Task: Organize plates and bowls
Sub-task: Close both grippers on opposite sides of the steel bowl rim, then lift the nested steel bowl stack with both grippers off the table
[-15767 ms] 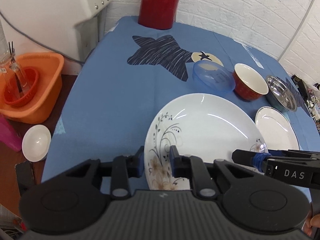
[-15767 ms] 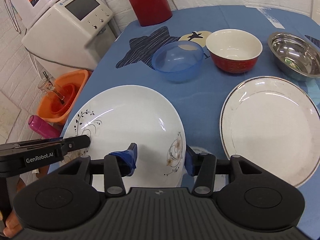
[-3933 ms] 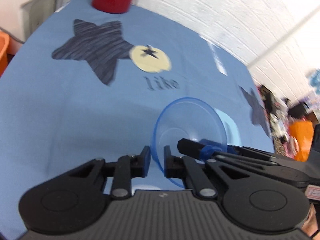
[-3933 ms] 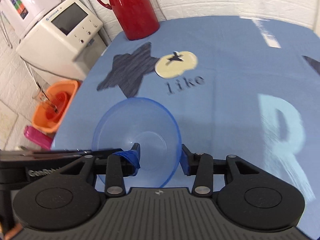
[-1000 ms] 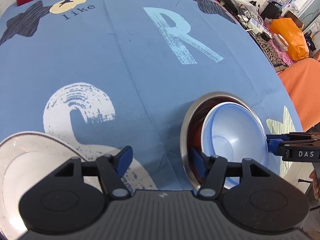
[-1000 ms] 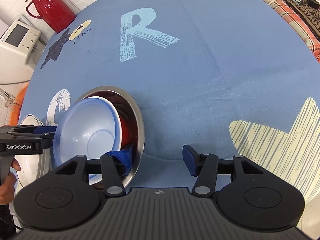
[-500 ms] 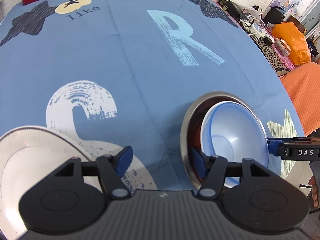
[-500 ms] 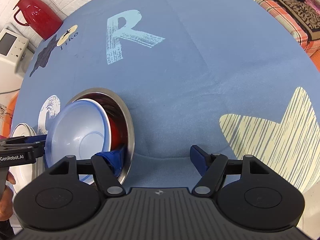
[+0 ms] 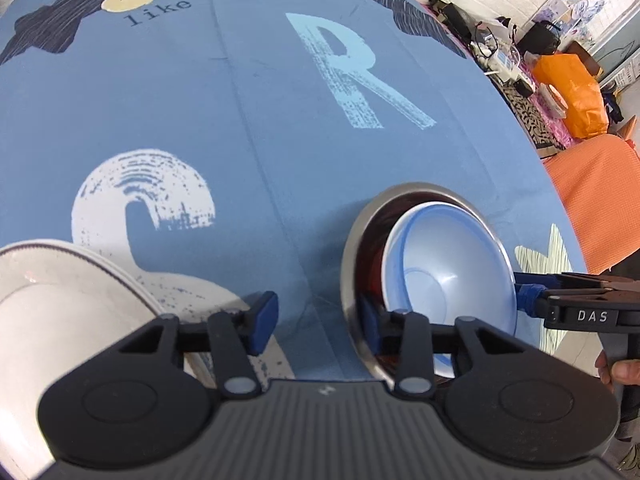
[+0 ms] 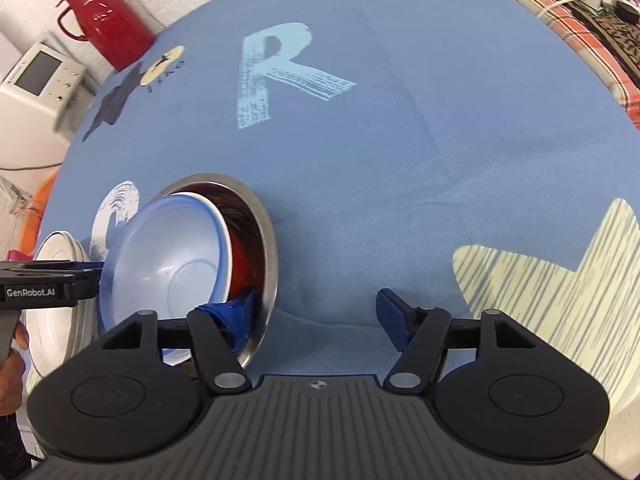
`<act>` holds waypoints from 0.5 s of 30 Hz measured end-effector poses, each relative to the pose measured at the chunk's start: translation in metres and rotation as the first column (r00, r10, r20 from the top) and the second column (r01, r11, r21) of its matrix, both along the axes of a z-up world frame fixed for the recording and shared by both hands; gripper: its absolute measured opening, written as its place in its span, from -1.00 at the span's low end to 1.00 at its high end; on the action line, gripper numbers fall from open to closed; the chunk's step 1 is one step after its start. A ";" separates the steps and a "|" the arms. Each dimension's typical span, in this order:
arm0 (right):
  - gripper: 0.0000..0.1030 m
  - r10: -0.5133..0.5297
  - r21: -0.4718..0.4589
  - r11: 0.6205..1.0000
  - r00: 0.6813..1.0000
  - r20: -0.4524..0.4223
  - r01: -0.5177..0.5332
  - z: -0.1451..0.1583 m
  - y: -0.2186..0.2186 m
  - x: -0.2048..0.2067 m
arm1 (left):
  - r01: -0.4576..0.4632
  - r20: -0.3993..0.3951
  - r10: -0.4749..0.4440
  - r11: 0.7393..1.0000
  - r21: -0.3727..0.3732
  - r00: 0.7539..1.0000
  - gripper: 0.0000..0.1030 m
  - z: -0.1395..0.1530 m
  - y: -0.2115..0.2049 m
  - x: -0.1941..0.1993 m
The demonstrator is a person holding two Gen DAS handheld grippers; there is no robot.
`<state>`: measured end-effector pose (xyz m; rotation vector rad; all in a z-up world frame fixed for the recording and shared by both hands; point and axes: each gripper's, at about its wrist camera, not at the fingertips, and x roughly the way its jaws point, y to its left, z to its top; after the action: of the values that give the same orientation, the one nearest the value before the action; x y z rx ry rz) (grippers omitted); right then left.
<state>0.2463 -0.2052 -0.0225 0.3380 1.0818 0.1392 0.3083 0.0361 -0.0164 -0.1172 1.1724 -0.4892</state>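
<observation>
A steel bowl [image 9: 352, 248] [image 10: 269, 240] sits near the front edge of the blue tablecloth. A red bowl [image 10: 242, 264] is nested in it, and a translucent blue bowl [image 9: 448, 276] [image 10: 160, 260] lies tilted on top. A stack of white plates [image 9: 56, 304] [image 10: 50, 268] lies left of the bowls. My left gripper [image 9: 316, 318] is open, its right finger at the steel bowl's near rim. My right gripper [image 10: 316, 314] is open too, its taped left finger just inside that rim. Each gripper shows in the other's view, flanking the bowl stack.
A red thermos [image 10: 104, 20] and a white appliance [image 10: 36, 76] stand at the table's far left end. An orange basin [image 10: 44, 200] sits off the table's left side. Orange fabric [image 9: 592, 200] and an orange bag [image 9: 568, 92] lie beyond the right edge.
The blue bowl, gripped by both grippers 3.9 s ago, now lies in the bowl stack. Over the last second both grippers stay open and shift only slightly.
</observation>
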 end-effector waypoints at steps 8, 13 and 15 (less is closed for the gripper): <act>-0.77 -0.017 0.125 0.992 0.999 -0.027 0.020 0.001 0.001 0.000 | -0.054 0.010 0.055 0.995 -0.089 0.998 -0.98 0.000 0.004 -0.013; -0.77 -0.077 0.182 0.979 0.994 -0.076 0.090 -0.002 -0.002 -0.005 | -0.071 -0.005 0.071 0.990 -0.119 0.997 -1.00 0.001 0.004 -0.016; -0.77 -0.095 0.186 0.976 0.990 -0.100 0.113 -0.003 0.001 -0.006 | -0.066 0.001 0.067 0.993 -0.099 0.998 -1.00 0.002 0.000 -0.016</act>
<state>0.2400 -0.2045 -0.0251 0.5776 1.1406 0.1354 0.2919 0.0365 -0.0141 -0.2400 1.1361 -0.4884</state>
